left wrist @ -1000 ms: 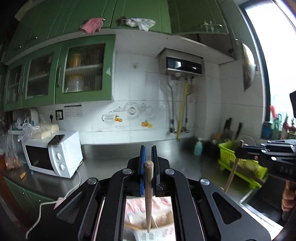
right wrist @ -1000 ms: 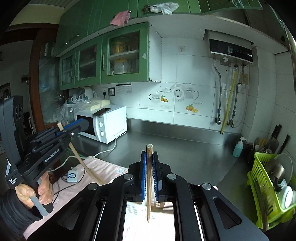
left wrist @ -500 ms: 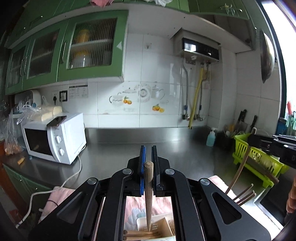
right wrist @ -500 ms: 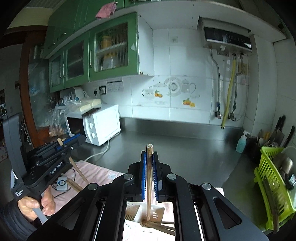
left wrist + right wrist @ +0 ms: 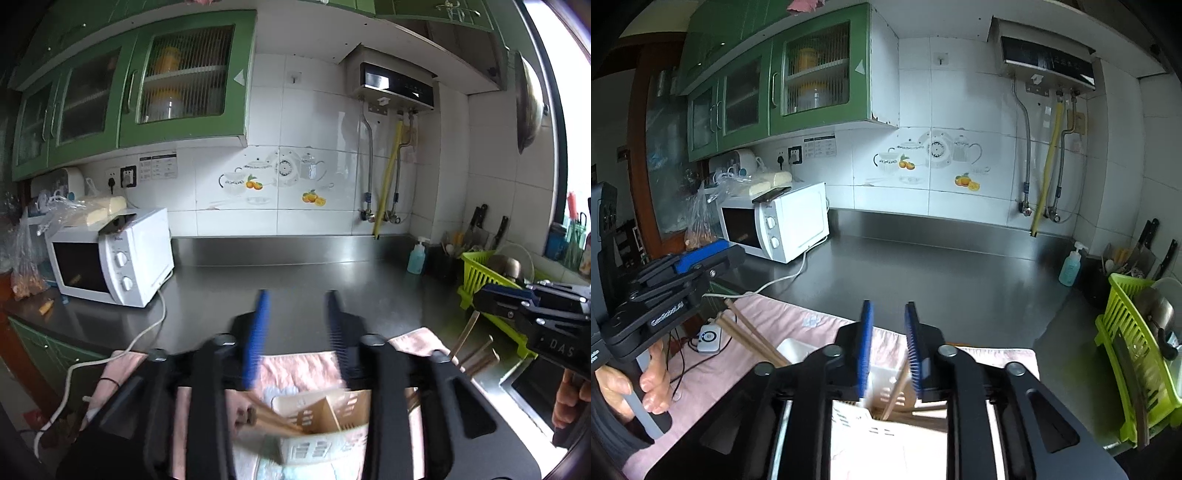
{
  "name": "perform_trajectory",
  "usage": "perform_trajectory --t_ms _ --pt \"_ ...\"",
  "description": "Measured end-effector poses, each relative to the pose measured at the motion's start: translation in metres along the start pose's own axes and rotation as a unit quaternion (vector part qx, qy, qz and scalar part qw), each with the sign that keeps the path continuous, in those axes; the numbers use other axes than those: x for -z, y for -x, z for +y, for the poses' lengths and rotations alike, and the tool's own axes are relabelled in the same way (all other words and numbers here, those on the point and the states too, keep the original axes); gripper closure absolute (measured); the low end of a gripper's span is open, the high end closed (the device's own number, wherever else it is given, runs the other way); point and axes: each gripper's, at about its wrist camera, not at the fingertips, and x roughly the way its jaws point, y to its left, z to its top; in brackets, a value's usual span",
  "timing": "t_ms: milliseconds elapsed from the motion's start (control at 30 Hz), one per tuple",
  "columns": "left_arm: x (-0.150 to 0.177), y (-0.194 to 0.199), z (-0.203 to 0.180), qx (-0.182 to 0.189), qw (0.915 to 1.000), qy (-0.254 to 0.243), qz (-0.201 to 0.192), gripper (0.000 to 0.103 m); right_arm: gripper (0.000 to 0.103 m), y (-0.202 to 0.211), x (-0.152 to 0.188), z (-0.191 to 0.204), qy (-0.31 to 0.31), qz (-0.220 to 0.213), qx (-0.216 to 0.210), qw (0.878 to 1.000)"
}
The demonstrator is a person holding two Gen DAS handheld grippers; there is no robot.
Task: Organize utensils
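My left gripper (image 5: 297, 321) hangs over a white slotted utensil holder (image 5: 314, 417) on a pink towel (image 5: 295, 365). Its jaws are opening, with nothing between the blue pads. Wooden chopsticks (image 5: 273, 421) lie slanted in the holder below. My right gripper (image 5: 889, 325) is above the same holder (image 5: 794, 349), its jaws opening too. A loose chopstick (image 5: 897, 391) leans in the holder just under its right pad. Each view shows the other gripper at its edge: the right gripper (image 5: 480, 299) and the left gripper (image 5: 735, 254), with more chopsticks (image 5: 750, 336) sticking up from the holder.
A white microwave (image 5: 110, 258) stands at the left on the steel counter, its cable trailing over the towel. A green dish rack (image 5: 1134, 350) and a soap bottle (image 5: 1071, 264) sit at the right, by the sink (image 5: 532, 387). A small white device (image 5: 709, 338) lies on the towel.
Both grippers sank toward the holder and opened. The chopstick each one held has left its pads and dropped into the holder.
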Motion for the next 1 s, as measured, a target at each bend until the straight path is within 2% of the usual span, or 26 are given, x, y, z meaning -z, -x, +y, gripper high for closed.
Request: perform_trajectory --t_ms 67,200,267,333,433,467,567,833,1000 --pt "0.006 0.015 0.0 -0.002 1.0 -0.001 -0.002 0.054 0.077 0.012 0.007 0.001 -0.005 -0.002 -0.004 1.0" --pt "0.018 0.045 0.001 -0.004 1.0 0.005 0.0 0.043 0.064 0.037 0.026 0.005 -0.007 -0.002 -0.001 1.0" --pt "0.024 0.06 0.0 -0.007 1.0 0.007 0.0 0.031 0.056 0.049 0.037 0.007 -0.008 -0.001 0.002 1.0" --pt "0.033 0.079 -0.004 -0.005 1.0 0.005 0.0 0.029 0.05 0.06 0.048 0.009 -0.012 0.0 0.004 1.0" --pt "0.046 0.105 -0.01 -0.005 1.0 0.0 -0.002 0.015 0.044 0.078 0.067 0.014 -0.018 0.002 0.0 1.0" --pt "0.05 0.111 -0.012 -0.005 1.0 -0.002 -0.003 0.012 0.038 0.084 0.073 0.016 -0.019 0.001 0.001 1.0" --pt "0.065 0.135 -0.019 -0.008 0.9999 -0.012 -0.004 0.005 0.03 0.101 0.095 0.023 -0.019 0.0 0.005 1.0" --pt "0.119 0.178 -0.031 -0.004 0.9995 -0.015 0.027 0.005 0.017 0.131 0.151 0.041 -0.03 0.009 0.0 1.0" --pt "0.152 0.192 -0.029 -0.004 0.9984 0.01 0.056 0.005 0.013 0.144 0.185 0.05 -0.032 0.021 0.008 0.999"
